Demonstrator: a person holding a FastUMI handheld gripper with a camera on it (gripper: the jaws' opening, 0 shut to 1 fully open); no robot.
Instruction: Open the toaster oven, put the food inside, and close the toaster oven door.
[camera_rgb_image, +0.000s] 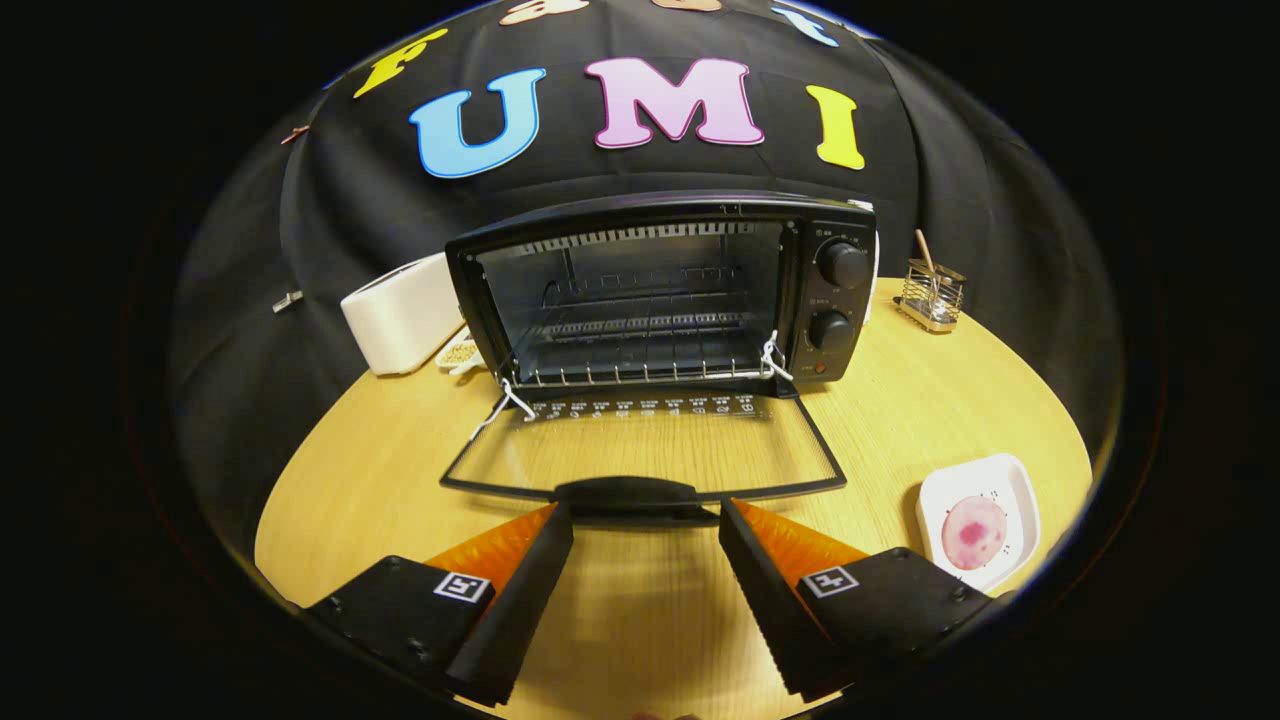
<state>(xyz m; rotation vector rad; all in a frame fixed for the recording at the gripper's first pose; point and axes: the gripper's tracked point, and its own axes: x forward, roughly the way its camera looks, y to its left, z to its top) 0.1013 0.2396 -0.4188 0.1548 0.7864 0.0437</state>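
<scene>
A black toaster oven (660, 290) stands at the back of the round wooden table (380, 470). Its glass door (640, 450) is folded down flat toward me, and the wire rack (640, 350) inside is bare. The door's black handle (625, 492) lies just ahead of my fingertips. My gripper (645, 520) is open, with nothing between its fingers. A round pink piece of food (973, 532) rests on a small white plate (1015, 485), to the right of the right finger.
A white appliance (400, 315) stands left of the oven, with a small dish of pale bits (460, 352) beside it. A wire holder with a wooden stick (932, 292) stands to the oven's right. Two knobs (840, 295) sit on the oven's right panel.
</scene>
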